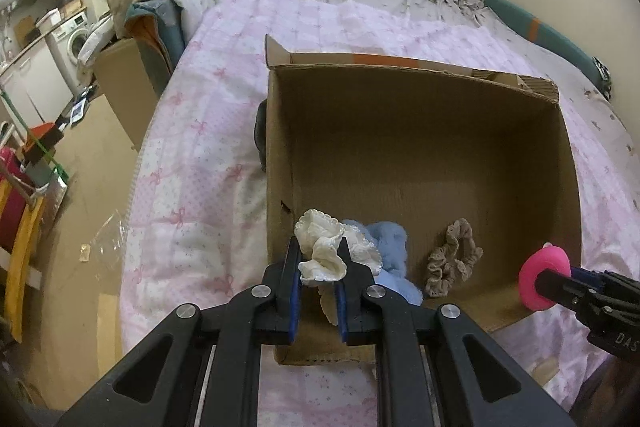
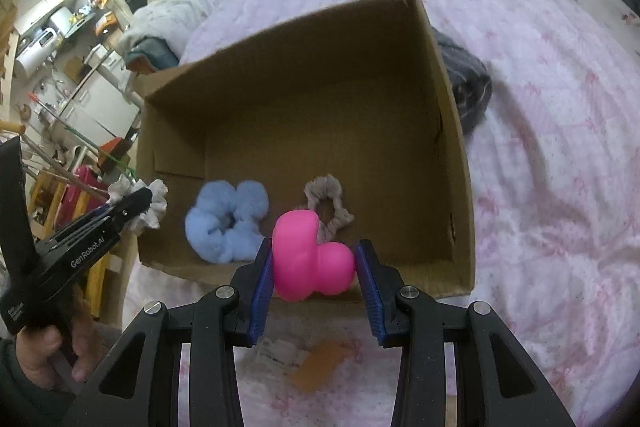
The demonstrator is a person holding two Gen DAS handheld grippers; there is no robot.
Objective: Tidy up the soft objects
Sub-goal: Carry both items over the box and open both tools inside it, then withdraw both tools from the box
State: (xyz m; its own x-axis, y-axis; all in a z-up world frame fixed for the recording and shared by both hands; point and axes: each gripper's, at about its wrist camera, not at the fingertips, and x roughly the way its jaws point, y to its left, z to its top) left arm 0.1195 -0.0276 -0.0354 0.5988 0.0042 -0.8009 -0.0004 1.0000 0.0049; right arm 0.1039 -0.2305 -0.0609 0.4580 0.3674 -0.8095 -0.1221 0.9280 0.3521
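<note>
- So, left gripper [image 1: 320,259]: jaws pressed together on a cream lace scrunchie [image 1: 322,251]; fabric bunches out above and below the pads.
- It hangs over the near-left corner of the cardboard box [image 1: 420,99], just above the rim.
- Right gripper [image 2: 314,267]: blue pads clamp a pink soft toy [image 2: 310,259] on both sides; jaws partly spread around it.
- Toy sits over the box's near wall, in front of the right claw.
- Blue fluffy scrunchie [image 2: 228,223] lies on the box floor, just ahead and left of the right claw; right behind the cream scrunchie in the left wrist view.
- Beige scrunchie [image 2: 330,205] lies on the box floor straight beyond the pink toy, partly hidden by it.
- Rest of the box floor is bare cardboard.
- Box rests on a pink bow-print quilt [image 1: 208,163].
- Dark cloth [image 2: 468,91] lies on the quilt against the box's outer wall, far right of the right claw.
- A hand [image 2: 60,359] grips the left tool's handle, low left in the right wrist view.
</note>
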